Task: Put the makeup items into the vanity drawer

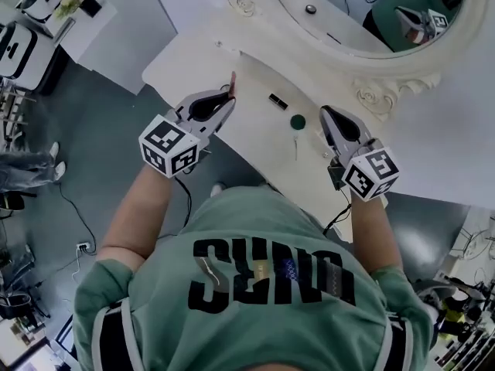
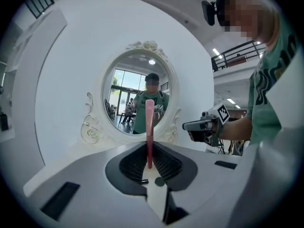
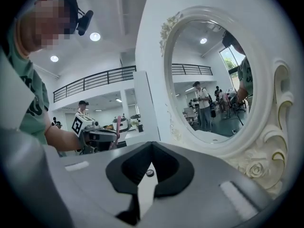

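Note:
My left gripper (image 1: 226, 99) is shut on a slim pink makeup tube (image 1: 232, 83), held over the white vanity top (image 1: 193, 60). In the left gripper view the pink tube (image 2: 149, 132) stands upright between the jaws. On the vanity lie a small black item (image 1: 278, 101), a dark green round item (image 1: 298, 121) and a thin stick (image 1: 295, 145). My right gripper (image 1: 326, 114) hovers just right of them, shut, with nothing in it. The green round item (image 3: 150, 173) shows below its jaws. No drawer is in sight.
An oval mirror in an ornate white frame (image 1: 371, 91) stands at the back of the vanity, against a white wall panel. Grey floor with a cable (image 1: 73, 207) lies to the left. A table with devices (image 1: 46, 14) sits at the far left.

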Available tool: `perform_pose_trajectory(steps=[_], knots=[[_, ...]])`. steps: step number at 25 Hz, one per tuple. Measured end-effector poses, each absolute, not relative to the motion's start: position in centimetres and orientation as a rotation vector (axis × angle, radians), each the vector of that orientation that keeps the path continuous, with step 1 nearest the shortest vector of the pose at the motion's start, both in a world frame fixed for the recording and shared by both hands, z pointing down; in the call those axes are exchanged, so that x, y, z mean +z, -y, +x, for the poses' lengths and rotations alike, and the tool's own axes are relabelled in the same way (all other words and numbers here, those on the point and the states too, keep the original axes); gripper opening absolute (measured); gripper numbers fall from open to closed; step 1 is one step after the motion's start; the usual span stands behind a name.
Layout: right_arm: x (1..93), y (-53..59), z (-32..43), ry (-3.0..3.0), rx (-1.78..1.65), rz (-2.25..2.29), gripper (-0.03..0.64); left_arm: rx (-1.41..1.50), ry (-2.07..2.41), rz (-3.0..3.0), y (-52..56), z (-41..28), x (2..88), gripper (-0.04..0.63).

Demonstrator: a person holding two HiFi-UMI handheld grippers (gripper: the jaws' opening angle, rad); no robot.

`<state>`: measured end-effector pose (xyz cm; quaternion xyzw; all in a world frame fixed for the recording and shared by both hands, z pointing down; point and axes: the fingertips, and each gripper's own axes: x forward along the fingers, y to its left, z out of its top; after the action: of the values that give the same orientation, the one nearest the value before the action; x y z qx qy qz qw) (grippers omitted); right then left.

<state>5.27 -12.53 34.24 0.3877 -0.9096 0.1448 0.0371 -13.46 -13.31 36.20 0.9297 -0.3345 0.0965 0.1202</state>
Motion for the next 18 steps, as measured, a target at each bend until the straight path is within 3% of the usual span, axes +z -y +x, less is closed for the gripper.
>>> perform_pose_trajectory(steps=[9,18], knots=[[32.1,12.8,3.5,2.805,0.391,1.169,0.009,0.123,0.985,2.699,11.3,-14.3,33.2,0.043],[32.5,12.5,5.1,2.796,0.417,1.22,0.009,0.279,0.882,2.765,12.2,-11.3,34.6,0.043]])
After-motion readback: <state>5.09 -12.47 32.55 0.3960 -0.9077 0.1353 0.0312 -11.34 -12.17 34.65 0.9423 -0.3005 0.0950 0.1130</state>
